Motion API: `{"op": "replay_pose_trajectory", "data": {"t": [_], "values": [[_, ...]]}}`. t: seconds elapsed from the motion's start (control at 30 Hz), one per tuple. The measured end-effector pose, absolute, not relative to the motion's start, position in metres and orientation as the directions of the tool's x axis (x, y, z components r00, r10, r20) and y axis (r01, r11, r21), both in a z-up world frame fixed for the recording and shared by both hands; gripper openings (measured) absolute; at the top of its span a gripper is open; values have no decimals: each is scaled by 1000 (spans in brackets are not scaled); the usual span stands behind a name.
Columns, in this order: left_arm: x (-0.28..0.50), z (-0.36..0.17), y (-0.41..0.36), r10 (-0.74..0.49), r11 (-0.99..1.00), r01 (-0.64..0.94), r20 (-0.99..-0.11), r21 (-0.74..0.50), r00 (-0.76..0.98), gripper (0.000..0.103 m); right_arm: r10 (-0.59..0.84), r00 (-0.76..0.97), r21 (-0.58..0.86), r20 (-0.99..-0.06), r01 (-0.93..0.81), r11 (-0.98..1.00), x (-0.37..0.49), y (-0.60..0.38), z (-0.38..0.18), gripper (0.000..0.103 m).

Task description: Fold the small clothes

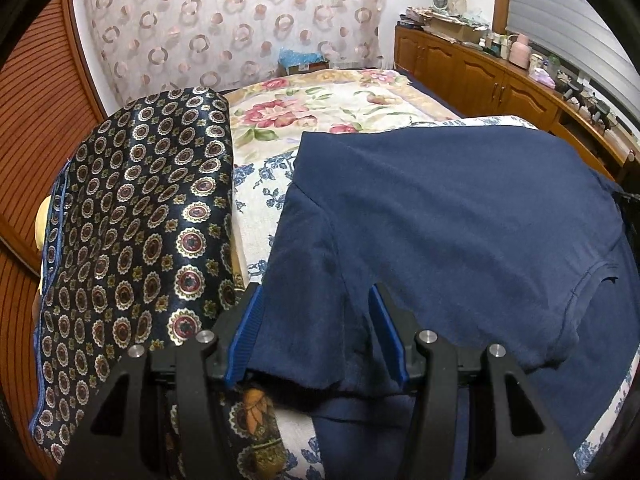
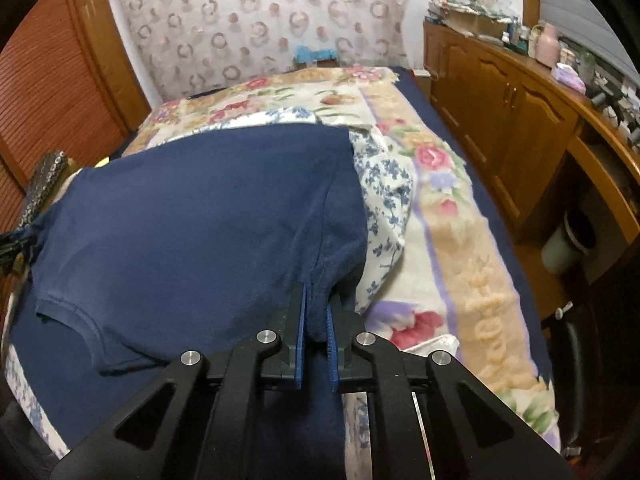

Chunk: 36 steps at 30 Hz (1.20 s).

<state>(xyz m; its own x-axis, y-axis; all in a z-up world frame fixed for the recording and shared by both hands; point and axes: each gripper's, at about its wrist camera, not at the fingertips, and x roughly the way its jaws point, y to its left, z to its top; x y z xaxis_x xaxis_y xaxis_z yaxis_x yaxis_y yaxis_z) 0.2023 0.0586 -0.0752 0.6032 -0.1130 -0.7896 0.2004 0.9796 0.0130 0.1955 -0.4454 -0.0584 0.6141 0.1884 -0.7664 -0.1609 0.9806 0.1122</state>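
Note:
A navy blue T-shirt (image 1: 460, 220) lies spread on the bed; it also shows in the right wrist view (image 2: 192, 232). My left gripper (image 1: 316, 300) is open, its blue-padded fingers on either side of the shirt's left sleeve. My right gripper (image 2: 318, 300) is shut on a bunched fold of the shirt at its right sleeve. The neckline (image 1: 592, 280) faces the near edge between the two grippers.
A dark patterned silk cloth (image 1: 140, 220) lies on the bed's left. A floral blanket (image 2: 460, 240) and a blue-flowered sheet (image 2: 384, 184) cover the bed. Wooden cabinets (image 2: 500, 92) with clutter stand on the right, a louvred wooden door (image 1: 36, 92) on the left.

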Motion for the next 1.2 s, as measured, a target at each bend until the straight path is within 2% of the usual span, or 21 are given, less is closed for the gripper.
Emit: {"op": "replay_pose_trajectory", "data": {"t": [0.27,0.3,0.33,0.37,0.4,0.43,0.6,0.7,1.2], "values": [[184,-80,56,-115,975,223,-795,26,595,49,187,695,81,-695,-182,980,192,-439,-30,6],[185,-81,54,-103,974,223,-799,40,593,42,190,698,78,-690,-189,979,193,-437,-28,6],[187,-82,53,-92,973,223,-804,52,588,29,191,701,76,-687,-192,978,193,-435,-27,6],[188,-84,52,-83,974,221,-808,59,583,24,198,704,78,-682,-199,977,193,-433,-25,6],[190,-85,54,-81,976,211,-811,54,579,9,204,706,81,-678,-205,975,194,-432,-23,6],[191,-85,54,-84,977,208,-810,48,581,3,209,707,80,-676,-212,974,196,-431,-22,5],[184,-57,67,-253,966,205,-728,-156,637,1,223,725,70,-652,-235,969,197,-425,-10,5],[179,-38,70,-315,949,211,-675,-234,667,1,225,746,58,-627,-243,968,196,-423,1,5],[146,-13,61,-403,910,242,-577,-338,711,1,270,791,79,-549,-272,959,168,-411,41,5]]}}
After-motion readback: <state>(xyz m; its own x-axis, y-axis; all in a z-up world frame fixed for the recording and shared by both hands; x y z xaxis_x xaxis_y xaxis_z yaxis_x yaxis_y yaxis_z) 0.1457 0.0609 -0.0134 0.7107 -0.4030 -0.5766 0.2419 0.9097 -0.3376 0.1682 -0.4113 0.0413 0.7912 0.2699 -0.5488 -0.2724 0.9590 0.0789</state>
